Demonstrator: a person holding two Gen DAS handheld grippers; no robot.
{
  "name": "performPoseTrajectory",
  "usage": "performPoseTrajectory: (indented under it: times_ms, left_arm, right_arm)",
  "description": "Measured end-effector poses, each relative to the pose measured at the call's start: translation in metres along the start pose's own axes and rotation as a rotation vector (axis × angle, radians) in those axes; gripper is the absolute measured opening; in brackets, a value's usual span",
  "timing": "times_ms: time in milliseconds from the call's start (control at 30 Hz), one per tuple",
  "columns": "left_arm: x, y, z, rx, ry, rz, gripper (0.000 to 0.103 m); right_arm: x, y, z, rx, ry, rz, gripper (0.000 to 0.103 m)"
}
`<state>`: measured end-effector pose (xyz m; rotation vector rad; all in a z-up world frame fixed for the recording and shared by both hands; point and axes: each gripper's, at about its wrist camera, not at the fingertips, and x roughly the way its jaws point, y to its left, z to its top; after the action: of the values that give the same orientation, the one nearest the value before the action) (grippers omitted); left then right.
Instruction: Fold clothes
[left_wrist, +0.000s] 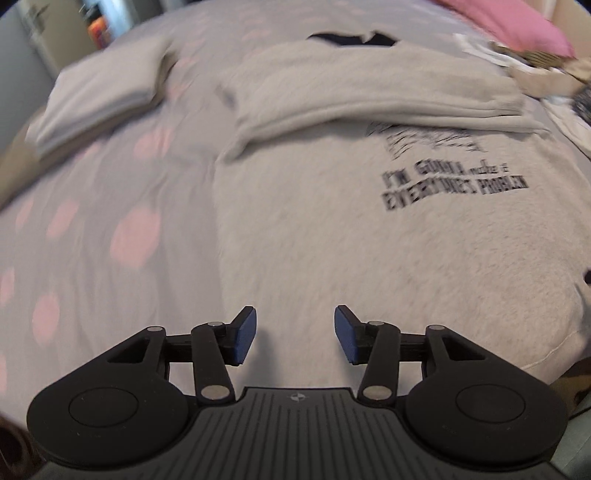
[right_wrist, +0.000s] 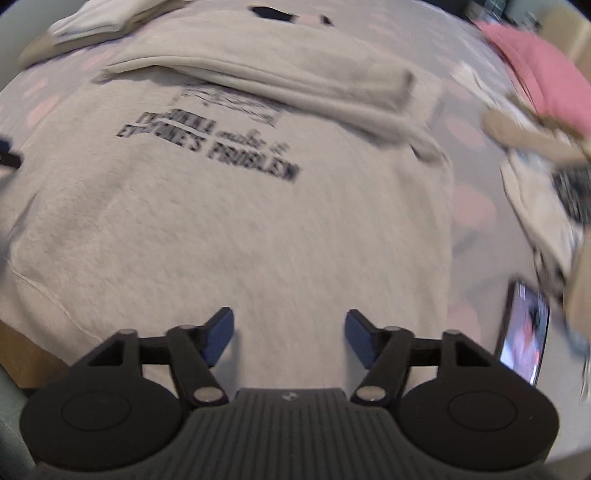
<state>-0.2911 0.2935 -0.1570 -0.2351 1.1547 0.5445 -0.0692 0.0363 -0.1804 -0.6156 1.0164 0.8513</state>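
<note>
A light grey sweatshirt with black printed text lies flat on the bed, its sleeves folded across the chest. It fills the right wrist view too. My left gripper is open and empty, just above the sweatshirt's lower left hem. My right gripper is open and empty, above the lower right part of the sweatshirt. A tip of the left gripper shows at the left edge of the right wrist view.
The bed has a grey cover with pink dots. A folded grey garment lies at the far left. A pink pillow, a heap of clothes and a lit phone lie on the right.
</note>
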Motion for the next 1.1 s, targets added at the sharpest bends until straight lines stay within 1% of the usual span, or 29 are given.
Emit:
performPoseTrajectory:
  times_ms: [133,200,333,467,567,633,667,700,733,767,800,833,867,900,933,967,1067,1100]
  left_arm:
    - [0.007,0.008,-0.013,-0.073,0.08,0.04,0.046]
    - [0.009,0.012,-0.019,-0.108,0.115,0.054,0.046]
    - [0.012,0.014,-0.024,-0.156,0.151,0.054,0.046]
    - [0.017,0.016,-0.026,-0.185,0.188,0.022,0.047]
    - [0.025,0.017,-0.03,-0.199,0.241,-0.007,0.047]
    - [0.028,0.016,-0.032,-0.197,0.268,-0.028,0.047]
    - [0.029,0.016,-0.034,-0.196,0.28,-0.039,0.047]
    - [0.03,0.015,-0.035,-0.193,0.287,-0.048,0.046]
    - [0.029,0.015,-0.035,-0.188,0.284,-0.052,0.043]
    - [0.028,0.014,-0.035,-0.184,0.281,-0.058,0.037]
    - [0.027,0.014,-0.036,-0.183,0.273,-0.065,0.033]
    - [0.024,0.014,-0.036,-0.182,0.263,-0.072,0.026]
    - [0.022,0.014,-0.036,-0.182,0.254,-0.083,0.017]
    - [0.02,0.015,-0.036,-0.185,0.242,-0.097,0.013]
    - [0.017,0.017,-0.036,-0.194,0.227,-0.116,0.008]
    - [0.013,0.02,-0.035,-0.208,0.209,-0.138,0.006]
    - [-0.003,0.031,-0.03,-0.262,0.133,-0.216,0.005]
    - [-0.007,0.035,-0.026,-0.272,0.109,-0.226,0.005]
  right_arm:
    - [-0.003,-0.006,-0.01,0.04,0.027,-0.059,0.071]
    - [-0.005,-0.011,-0.012,0.063,0.038,-0.074,0.073]
    - [-0.006,-0.029,-0.016,0.146,0.059,-0.092,0.074]
    - [-0.004,-0.051,-0.021,0.271,0.083,-0.117,0.076]
    - [0.008,-0.058,-0.026,0.312,0.136,-0.106,0.076]
    - [0.014,-0.059,-0.029,0.318,0.166,-0.083,0.074]
    - [0.017,-0.058,-0.031,0.316,0.174,-0.069,0.069]
    - [0.017,-0.055,-0.031,0.303,0.171,-0.063,0.062]
    - [0.016,-0.052,-0.03,0.288,0.166,-0.058,0.059]
    - [0.015,-0.047,-0.03,0.262,0.157,-0.058,0.048]
    - [0.013,-0.042,-0.028,0.235,0.146,-0.058,0.036]
    - [0.011,-0.037,-0.027,0.204,0.133,-0.066,0.03]
    - [0.008,-0.032,-0.025,0.177,0.117,-0.072,0.021]
    - [0.005,-0.028,-0.023,0.151,0.099,-0.078,0.015]
    - [0.001,-0.024,-0.021,0.134,0.078,-0.079,0.014]
    - [-0.003,-0.023,-0.02,0.127,0.054,-0.079,0.009]
    - [-0.018,-0.031,-0.013,0.157,-0.028,-0.075,0.007]
    - [-0.022,-0.035,-0.01,0.171,-0.049,-0.071,0.006]
